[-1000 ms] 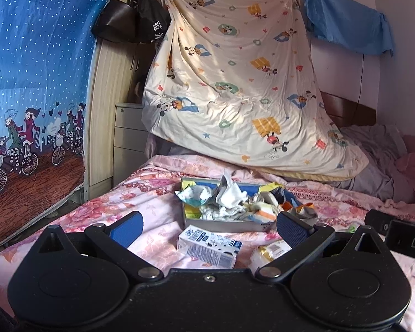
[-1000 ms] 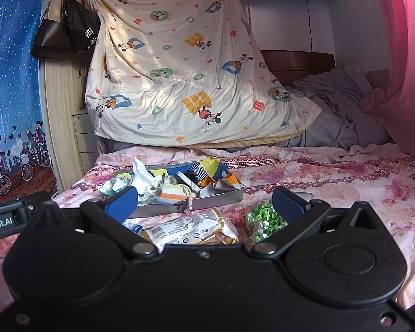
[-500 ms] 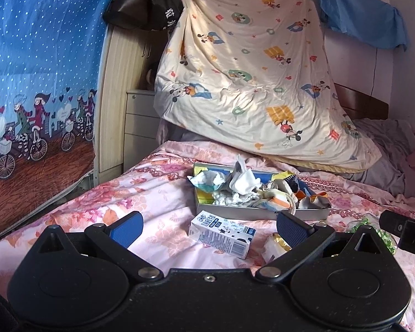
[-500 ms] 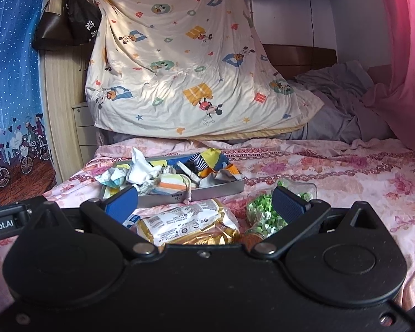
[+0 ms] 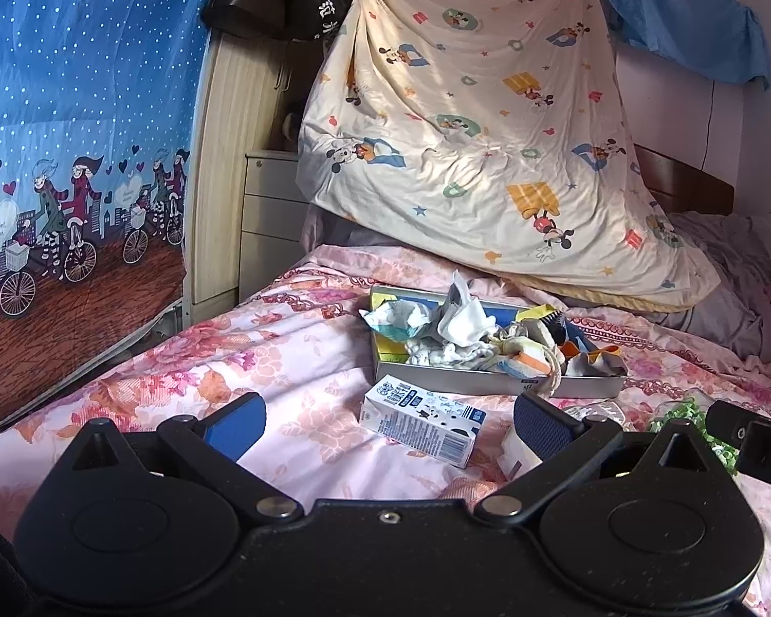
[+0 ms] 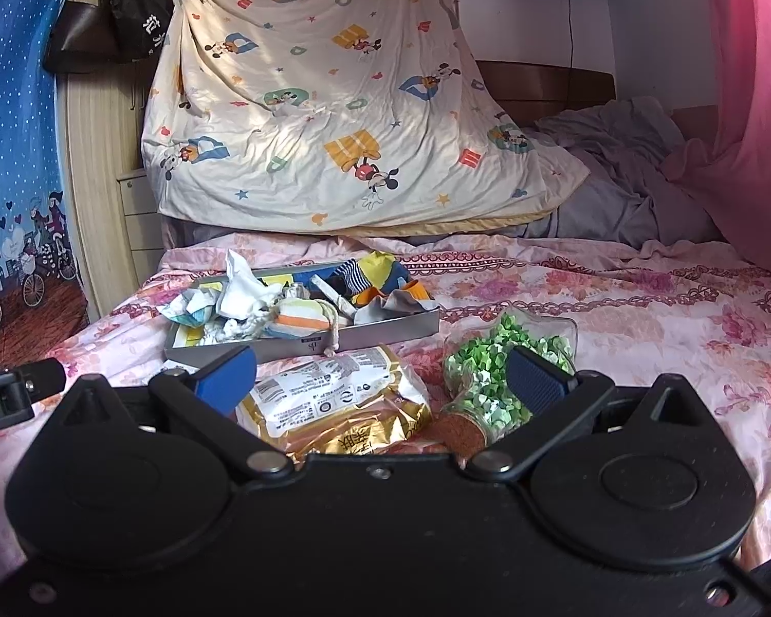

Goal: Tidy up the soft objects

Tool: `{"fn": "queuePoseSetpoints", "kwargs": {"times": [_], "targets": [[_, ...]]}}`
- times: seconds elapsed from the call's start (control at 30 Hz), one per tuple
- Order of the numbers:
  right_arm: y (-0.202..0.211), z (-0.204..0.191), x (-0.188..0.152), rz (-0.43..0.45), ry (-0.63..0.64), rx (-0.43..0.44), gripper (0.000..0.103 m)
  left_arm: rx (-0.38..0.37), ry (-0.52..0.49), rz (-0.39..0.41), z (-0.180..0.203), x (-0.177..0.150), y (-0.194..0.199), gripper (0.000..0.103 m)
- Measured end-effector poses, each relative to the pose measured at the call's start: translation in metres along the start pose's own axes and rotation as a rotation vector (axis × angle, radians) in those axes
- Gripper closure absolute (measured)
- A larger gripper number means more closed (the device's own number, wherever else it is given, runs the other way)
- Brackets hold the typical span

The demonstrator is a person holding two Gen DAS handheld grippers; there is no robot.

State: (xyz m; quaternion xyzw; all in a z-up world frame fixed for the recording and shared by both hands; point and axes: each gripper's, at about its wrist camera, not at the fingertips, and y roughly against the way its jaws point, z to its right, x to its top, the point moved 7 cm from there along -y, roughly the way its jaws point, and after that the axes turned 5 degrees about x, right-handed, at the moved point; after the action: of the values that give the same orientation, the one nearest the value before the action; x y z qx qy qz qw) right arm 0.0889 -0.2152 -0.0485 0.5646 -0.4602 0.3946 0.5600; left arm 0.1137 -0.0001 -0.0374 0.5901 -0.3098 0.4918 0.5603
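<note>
Floral bedspread (image 6: 617, 319) bare right of tray (image 6: 385, 331).

milk carton (image 5: 420, 425), gold packet (image 6: 334, 401) and jar (image 6: 493, 385) block the tray (image 6: 385, 331); bedsheet (image 5: 262, 344) left lies free.

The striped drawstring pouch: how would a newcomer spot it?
Find the shallow grey metal tray on the pink floral bedspread. At its front edge lies a small cloth pouch with orange, white and blue stripes, cord dangling over the rim; neighbouring socks lack cords.

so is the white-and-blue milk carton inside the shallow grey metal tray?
No, the white-and-blue milk carton lies on the floral bedsheet in front of the shallow grey metal tray.
</note>
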Motion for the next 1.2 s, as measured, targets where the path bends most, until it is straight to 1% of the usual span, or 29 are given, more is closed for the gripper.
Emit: {"fn": "queuePoseSetpoints", "kwargs": {"times": [0.37,1.2], "targets": [[-0.0077,-0.0016,-0.0038,-0.014,0.012,0.003,0.000,-0.004,-0.014,-0.006,0.0030,-0.0021,0.0002,0.001],[-0.0070,-0.0032,-0.0066,-0.011,0.022,0.008,0.001,0.000,-0.011,-0.009,0.0041,-0.0029,0.0011,0.001]]}}
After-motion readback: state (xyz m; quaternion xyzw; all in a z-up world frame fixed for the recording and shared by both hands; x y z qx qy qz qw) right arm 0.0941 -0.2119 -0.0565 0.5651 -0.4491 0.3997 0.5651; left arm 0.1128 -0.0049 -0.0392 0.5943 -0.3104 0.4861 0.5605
